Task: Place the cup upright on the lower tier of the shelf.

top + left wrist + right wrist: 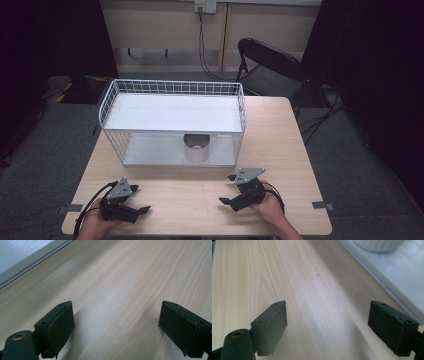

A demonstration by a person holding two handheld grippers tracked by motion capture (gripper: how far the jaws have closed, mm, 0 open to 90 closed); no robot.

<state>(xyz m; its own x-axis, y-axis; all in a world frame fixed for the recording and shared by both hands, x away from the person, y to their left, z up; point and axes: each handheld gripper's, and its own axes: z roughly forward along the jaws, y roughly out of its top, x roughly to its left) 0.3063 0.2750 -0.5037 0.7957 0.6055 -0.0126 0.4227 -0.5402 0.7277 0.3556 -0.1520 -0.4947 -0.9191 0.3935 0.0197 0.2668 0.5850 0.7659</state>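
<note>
The wooden table takes up the middle of the high view, and on it stands a white wire rack with two shelves. The top shelf is bare. A grey metal cup stands upright on the lower shelf, right of centre, apparently holding nothing. The right gripper, lower right, and the left gripper, lower left, both rest low over the tabletop, jaws spread wide and gripping nothing. To take the cup cleanly, the right gripper probably should go in level under the top shelf, straddling the cup before closing.
</note>
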